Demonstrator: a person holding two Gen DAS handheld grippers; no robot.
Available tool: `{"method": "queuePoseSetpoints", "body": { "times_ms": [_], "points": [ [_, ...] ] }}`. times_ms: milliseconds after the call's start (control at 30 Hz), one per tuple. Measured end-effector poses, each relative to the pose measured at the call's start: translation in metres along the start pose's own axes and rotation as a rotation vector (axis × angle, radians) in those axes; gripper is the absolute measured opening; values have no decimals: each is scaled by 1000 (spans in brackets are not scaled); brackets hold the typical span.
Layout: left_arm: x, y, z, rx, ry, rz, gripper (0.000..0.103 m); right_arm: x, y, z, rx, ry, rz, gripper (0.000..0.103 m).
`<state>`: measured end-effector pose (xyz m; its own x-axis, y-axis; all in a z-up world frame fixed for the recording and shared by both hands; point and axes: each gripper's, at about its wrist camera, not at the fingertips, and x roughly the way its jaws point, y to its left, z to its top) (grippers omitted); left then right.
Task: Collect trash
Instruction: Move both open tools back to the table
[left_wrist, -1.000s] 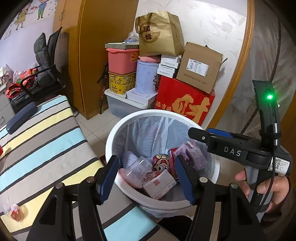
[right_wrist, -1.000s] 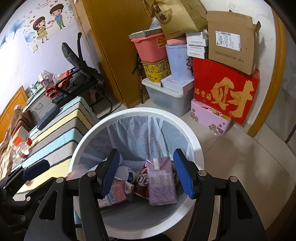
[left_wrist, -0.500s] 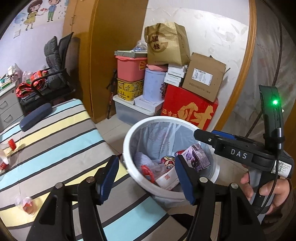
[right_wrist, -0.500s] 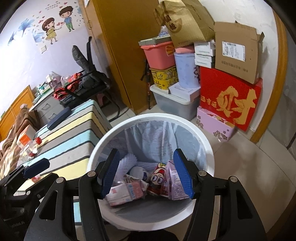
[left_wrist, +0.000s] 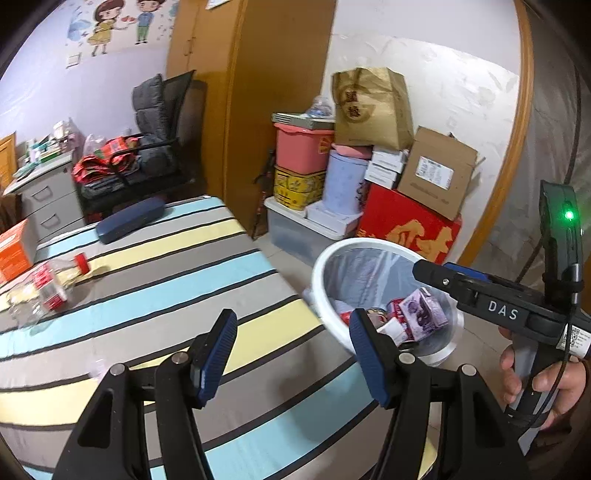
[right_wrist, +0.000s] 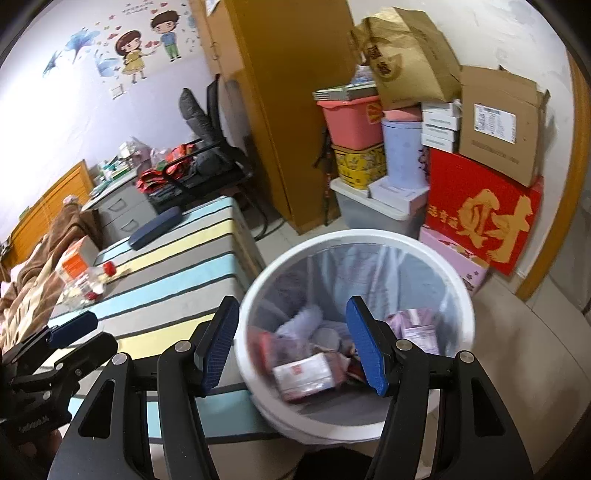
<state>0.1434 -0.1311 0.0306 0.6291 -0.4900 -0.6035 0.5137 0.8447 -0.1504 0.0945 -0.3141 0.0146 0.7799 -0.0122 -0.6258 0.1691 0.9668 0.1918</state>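
Right wrist view: white trash bin (right_wrist: 458, 295) on the floor, beside the striped bed (right_wrist: 177, 273), with packets inside.
Right gripper (right_wrist: 291, 343): over the bin, fingers spread wide, holding nothing.
Left gripper (left_wrist: 291, 354): over the bed, fingers spread, empty.
Bed: plastic bottle (left_wrist: 48, 284) lying on it.

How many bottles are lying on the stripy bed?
2. One clear bottle with a red cap lies near the orange box. A second clear bottle lies just in front of it, closer to the camera. More may be hidden beyond the picture's left edge.
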Motion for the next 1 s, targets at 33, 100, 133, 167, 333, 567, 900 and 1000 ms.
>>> {"method": "queuePoseSetpoints", "body": {
  "times_ms": [33,100,133,167,333,567,900,1000],
  "points": [
    [-3,4,-1,-6,-3,4,65,-1,5,-1,-6,-3,6,62],
    [-9,14,-4,-23,-12,22,65,-1,14,-2,-20,-6,21,62],
    [-13,20,-6,-27,-14,33,65,0,19,-3,-28,-8,28,62],
    [-16,24,-8,-33,-18,42,65,0,22,-4,-33,-10,33,62],
    [-32,56,-14,-76,-36,91,66,6,46,-10,-73,7,81,62],
    [-56,98,-21,-123,-65,162,68,13,79,-19,-122,36,141,62],
    [-77,157,-31,-193,-74,245,69,28,130,-33,-210,90,227,62],
    [-79,174,-31,-202,-62,262,70,35,143,-38,-234,111,254,62]
  ]
}}
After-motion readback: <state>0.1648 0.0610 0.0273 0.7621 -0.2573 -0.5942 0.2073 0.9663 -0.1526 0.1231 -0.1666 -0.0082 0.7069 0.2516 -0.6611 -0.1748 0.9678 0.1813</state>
